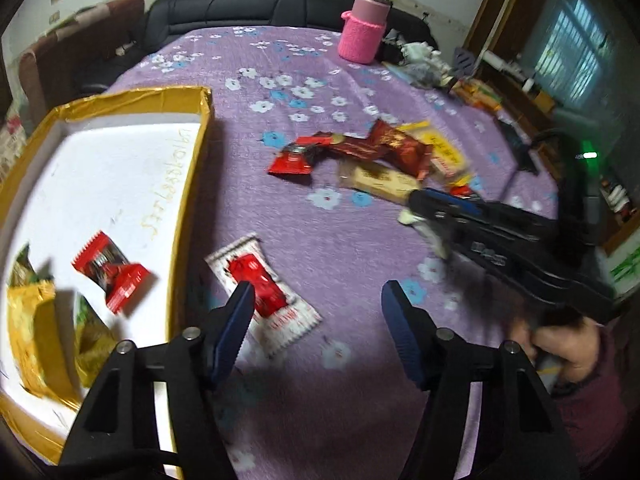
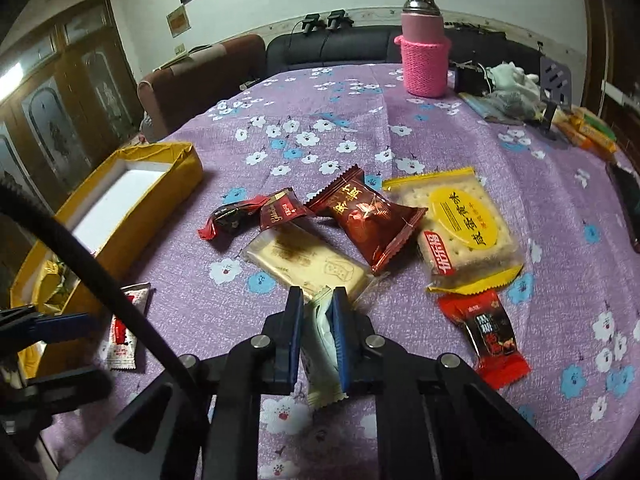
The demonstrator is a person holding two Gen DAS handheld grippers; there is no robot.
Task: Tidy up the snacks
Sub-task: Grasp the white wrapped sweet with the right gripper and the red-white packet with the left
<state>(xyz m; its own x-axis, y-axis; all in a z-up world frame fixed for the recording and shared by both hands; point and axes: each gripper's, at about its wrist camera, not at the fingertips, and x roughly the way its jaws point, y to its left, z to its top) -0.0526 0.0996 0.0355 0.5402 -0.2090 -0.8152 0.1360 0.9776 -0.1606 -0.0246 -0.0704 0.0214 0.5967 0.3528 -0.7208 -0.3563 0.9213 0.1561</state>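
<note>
A gold box (image 1: 188, 184) with a white floor holds a red candy (image 1: 110, 276) and gold-green packets (image 1: 36, 320). My left gripper (image 1: 316, 300) is open and empty above a white-and-red sachet (image 1: 264, 296) lying just right of the box. My right gripper (image 2: 316, 300) is shut on a pale white-green packet (image 2: 320, 352), held above the cloth; it also shows in the left wrist view (image 1: 424, 228). Loose snacks lie beyond: a dark red packet (image 2: 368, 216), a cream biscuit bar (image 2: 308, 264), a yellow cracker pack (image 2: 460, 220), a red-black candy (image 2: 492, 336), a twisted dark red candy (image 2: 252, 216).
A purple flowered cloth (image 2: 320, 120) covers the table. A pink flask in a knitted sleeve (image 2: 426, 52) stands at the far side, with clutter (image 2: 512, 88) at the far right. A black sofa (image 1: 248, 8) and chairs stand behind.
</note>
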